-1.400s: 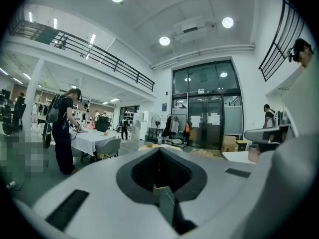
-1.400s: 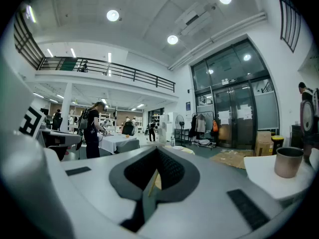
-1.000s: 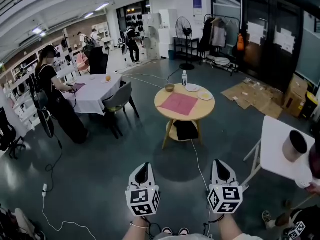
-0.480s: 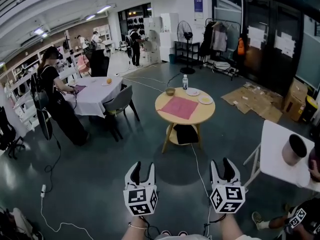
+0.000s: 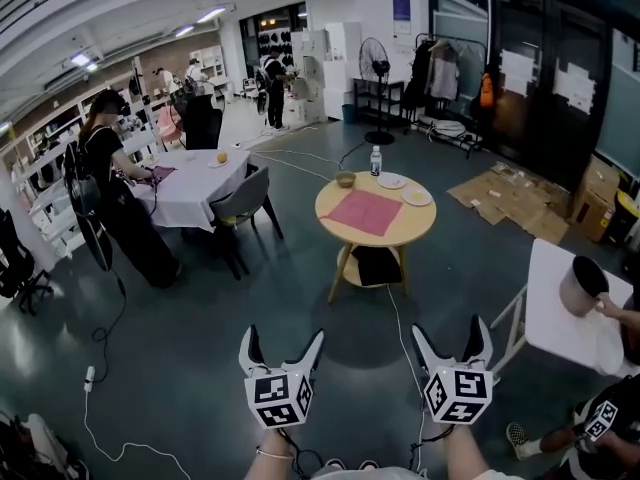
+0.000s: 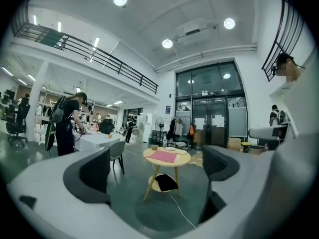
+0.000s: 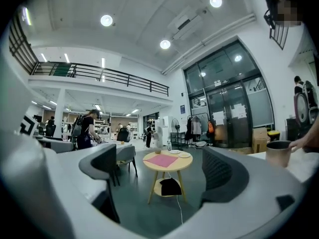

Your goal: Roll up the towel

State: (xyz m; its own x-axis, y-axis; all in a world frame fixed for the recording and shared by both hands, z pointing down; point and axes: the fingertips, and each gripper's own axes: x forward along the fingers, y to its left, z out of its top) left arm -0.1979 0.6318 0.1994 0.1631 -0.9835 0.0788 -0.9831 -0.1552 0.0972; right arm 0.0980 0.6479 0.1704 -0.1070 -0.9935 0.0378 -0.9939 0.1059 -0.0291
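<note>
A pink towel [image 5: 364, 211] lies flat on a round wooden table [image 5: 337, 208] across the room, also seen as the towel [image 6: 163, 156] in the left gripper view and the towel [image 7: 162, 160] in the right gripper view. My left gripper [image 5: 281, 339] and right gripper [image 5: 451, 333] are held level side by side near the bottom of the head view, well short of the table. Both are opening, jaws spread wide, with nothing between them.
On the table stand a bottle [image 5: 376, 161], a bowl [image 5: 346, 178] and two plates [image 5: 404, 189]; a dark bag [image 5: 373, 264] lies on its lower shelf. A cable [image 5: 400, 328] runs over the floor. A white side table [image 5: 560, 303] with a cup stands right, a person's hand on it. A grey chair [image 5: 243, 200] and covered table are left.
Both grippers went from shut to wide open. The view has drifted slightly toward the round table. A person's hand has reached the cup on the white table at right.
</note>
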